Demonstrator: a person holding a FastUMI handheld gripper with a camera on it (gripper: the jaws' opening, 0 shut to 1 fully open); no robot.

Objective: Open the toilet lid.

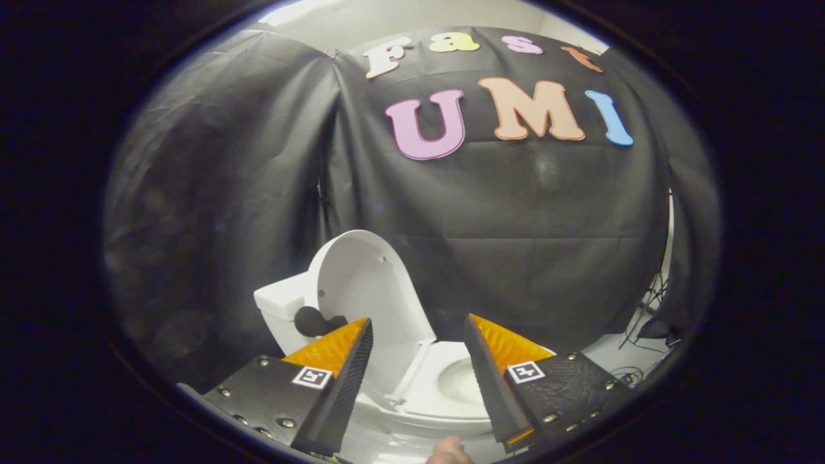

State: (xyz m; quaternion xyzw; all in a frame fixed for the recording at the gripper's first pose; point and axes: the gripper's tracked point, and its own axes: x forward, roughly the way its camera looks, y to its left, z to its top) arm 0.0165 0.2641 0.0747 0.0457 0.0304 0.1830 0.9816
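Observation:
A white toilet stands just ahead of my fingers. Its lid (370, 290) is raised upright and leans back toward the tank (280, 306). The seat (428, 390) lies flat over the bowl (461, 383), which shows between my fingers. My gripper (417, 330) is open, with a wide gap and nothing between the fingers. The left finger (341, 361) overlaps the lower part of the lid in the view; the right finger (493, 367) covers the right side of the seat. I cannot tell if either finger touches the toilet.
A black knob-like handle (316, 321) sticks out at the tank beside the lid. Black cloth walls the booth behind and to the left. Cables (648, 309) lie on the floor at the right. A bit of a hand (448, 451) shows below the fingers.

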